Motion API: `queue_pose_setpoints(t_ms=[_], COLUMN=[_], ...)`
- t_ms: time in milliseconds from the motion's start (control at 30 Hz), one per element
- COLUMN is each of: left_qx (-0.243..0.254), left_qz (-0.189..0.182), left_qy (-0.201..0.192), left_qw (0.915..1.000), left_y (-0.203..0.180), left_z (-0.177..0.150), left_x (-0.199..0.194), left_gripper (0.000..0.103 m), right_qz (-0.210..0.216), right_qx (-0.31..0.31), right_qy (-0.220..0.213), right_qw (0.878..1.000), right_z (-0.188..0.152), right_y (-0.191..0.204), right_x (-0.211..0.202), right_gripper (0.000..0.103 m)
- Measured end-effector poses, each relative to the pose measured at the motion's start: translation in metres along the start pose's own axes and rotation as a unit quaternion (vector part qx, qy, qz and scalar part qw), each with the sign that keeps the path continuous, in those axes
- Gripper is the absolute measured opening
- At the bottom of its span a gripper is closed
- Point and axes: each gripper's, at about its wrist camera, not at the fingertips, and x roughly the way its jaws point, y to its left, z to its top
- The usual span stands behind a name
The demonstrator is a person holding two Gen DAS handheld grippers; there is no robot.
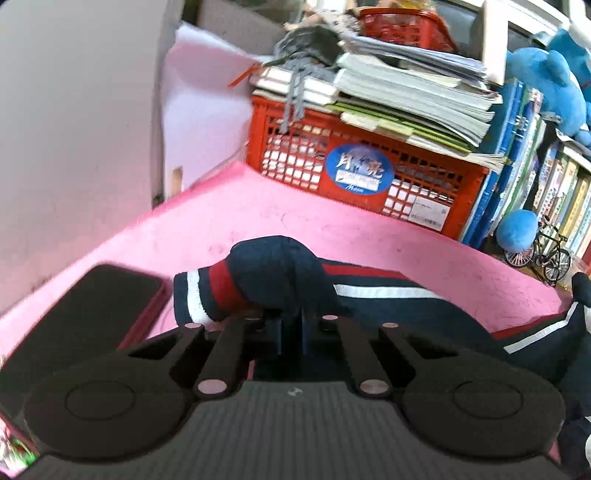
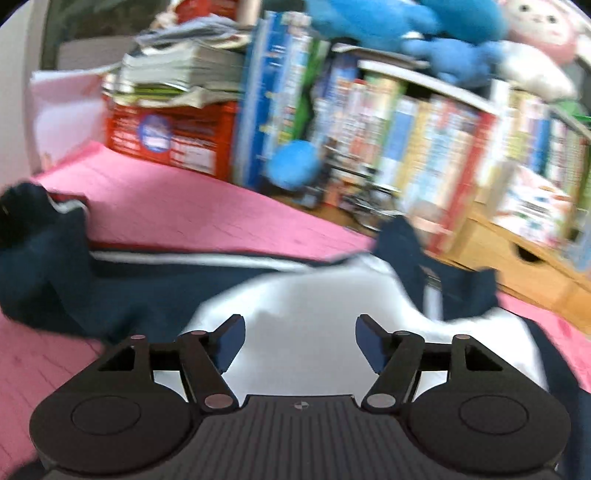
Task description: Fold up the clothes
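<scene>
Sleeve (image 1: 266, 280) of jacket (image 2: 295, 295) on pink mat (image 1: 258, 214), pinched by left gripper (image 1: 291, 325); right gripper (image 2: 299, 343) spread, empty above white lining. Risk: thin bite slips, sleeve drags toward mat's left edge onto phone (image 1: 92, 306).

I'm over a pink mat (image 1: 332, 221); behind it I've got a red crate (image 1: 369, 173) with stacked books (image 1: 406, 92) on top; grey wall (image 1: 74, 129) to the left; packed bookshelf (image 2: 443, 140) on the right, blue plush toys (image 2: 424, 26) above, wooden drawer box (image 2: 517, 258) below.
</scene>
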Motion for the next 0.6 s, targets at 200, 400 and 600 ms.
queue_pose_setpoints(t_ms=[200, 400, 600], left_qx=[0.037, 0.052, 0.098], left_qz=[0.037, 0.047, 0.047], left_qy=[0.009, 0.023, 0.002], left_qw=[0.9986, 0.9973, 0.994], left_y=[-0.022, -0.033, -0.054], left_z=[0.0, -0.004, -0.008], left_x=[-0.011, -0.026, -0.052], left_gripper=[0.028, 0.04, 0.067], right_qz=[-0.035, -0.051, -0.058], right_qx=[-0.005, -0.003, 0.005], right_qy=[0.007, 0.013, 0.009], right_qw=[0.999, 0.999, 0.998], right_z=[-0.023, -0.035, -0.043], right_y=[-0.014, -0.015, -0.018], right_x=[-0.021, -0.035, -0.05], right_gripper=[0.075, 0.078, 0.081])
